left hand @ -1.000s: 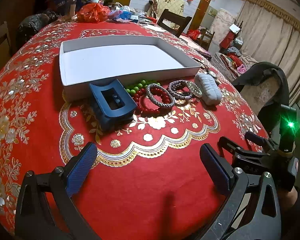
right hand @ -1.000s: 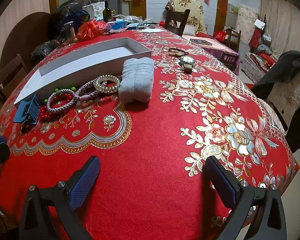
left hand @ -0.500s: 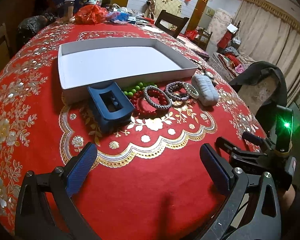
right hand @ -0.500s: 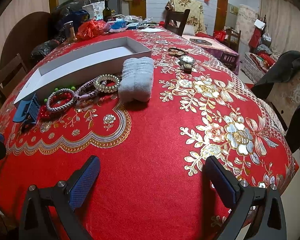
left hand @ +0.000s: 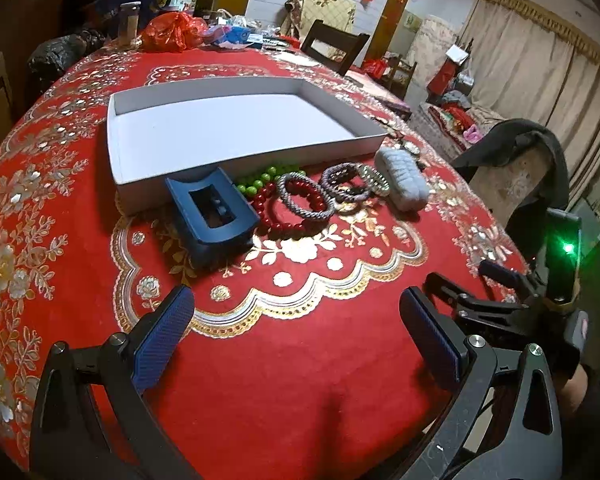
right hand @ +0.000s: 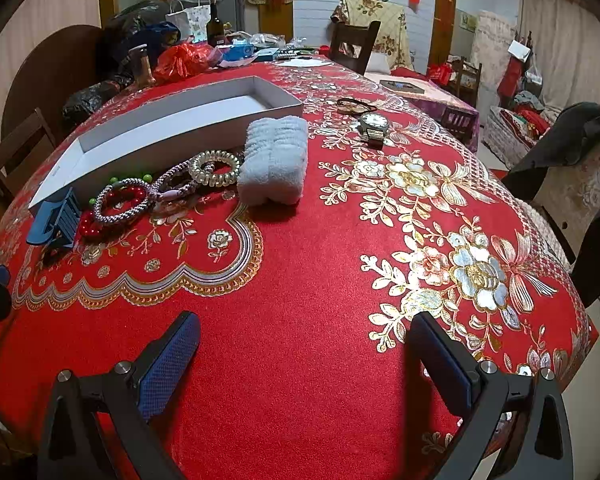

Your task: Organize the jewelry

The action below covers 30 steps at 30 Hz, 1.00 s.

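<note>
White tray (left hand: 236, 128) on the red tablecloth (left hand: 300, 360), shallow, walls low, nothing inside. Seen side-on from the right wrist (right hand: 168, 128), floor likewise bare.

Jewelry all outside, lined along the tray's near wall. Blue hair claw (left hand: 212, 216) at the left end, touching the wall, tilted. Next, green beads (left hand: 260, 182) against the wall, red bead bracelet (left hand: 288, 216) in front, a grey woven bracelet (left hand: 306, 196) lying over the red one. Then a purple-grey bracelet (left hand: 342, 182) overlapping a clear coil hair tie (left hand: 374, 178). Grey scrunchie (left hand: 402, 178) at the right end, just off the tray's corner. Same row from the right wrist: claw (right hand: 56, 220), coil tie (right hand: 216, 168), scrunchie (right hand: 274, 160).

Beyond the scrunchie, apart from the row, a wristwatch (right hand: 374, 126) and a dark hair band (right hand: 354, 104) beside it.

Left gripper (left hand: 296, 328) released, jaws wide apart, nothing between, above the cloth short of the claw. Right gripper (right hand: 304, 354) also released and empty, well back from the scrunchie; visible too at the right edge of the left view (left hand: 500, 288).

Far end of the table crowded: red bag (right hand: 184, 58), bottle (right hand: 216, 24).
</note>
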### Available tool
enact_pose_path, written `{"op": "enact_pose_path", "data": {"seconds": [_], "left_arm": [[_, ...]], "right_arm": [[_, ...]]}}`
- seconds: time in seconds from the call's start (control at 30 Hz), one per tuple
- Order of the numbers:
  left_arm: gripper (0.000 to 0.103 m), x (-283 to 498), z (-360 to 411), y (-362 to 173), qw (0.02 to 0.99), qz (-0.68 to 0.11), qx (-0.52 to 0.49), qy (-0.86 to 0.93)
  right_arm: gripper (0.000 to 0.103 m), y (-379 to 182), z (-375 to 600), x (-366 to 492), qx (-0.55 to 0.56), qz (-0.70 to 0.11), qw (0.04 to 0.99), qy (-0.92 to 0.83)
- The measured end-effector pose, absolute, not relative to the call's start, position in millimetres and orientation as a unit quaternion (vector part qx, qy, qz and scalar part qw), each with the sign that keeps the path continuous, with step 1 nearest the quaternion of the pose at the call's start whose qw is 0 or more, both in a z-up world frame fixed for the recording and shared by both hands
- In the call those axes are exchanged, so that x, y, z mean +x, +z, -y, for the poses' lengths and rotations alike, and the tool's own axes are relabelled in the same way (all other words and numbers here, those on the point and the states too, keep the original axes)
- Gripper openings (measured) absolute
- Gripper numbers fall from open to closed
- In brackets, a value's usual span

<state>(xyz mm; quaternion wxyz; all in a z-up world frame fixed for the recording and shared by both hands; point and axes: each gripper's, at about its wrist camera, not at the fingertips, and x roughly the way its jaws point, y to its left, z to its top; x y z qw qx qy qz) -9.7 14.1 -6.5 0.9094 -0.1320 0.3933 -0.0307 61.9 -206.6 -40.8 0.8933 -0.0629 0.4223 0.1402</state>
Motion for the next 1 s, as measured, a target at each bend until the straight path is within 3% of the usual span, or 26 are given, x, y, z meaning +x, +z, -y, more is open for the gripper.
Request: {"op": "enact_pose_path", "data": {"seconds": [1.0], "left_arm": [[0.103,-13.3,-25.1,-10.2,0.906,-0.397,-0.148,-0.009]], "right_arm": [[0.103,-40.3,202.9,57.7,-0.063,-0.421,0.894,0.144]]}}
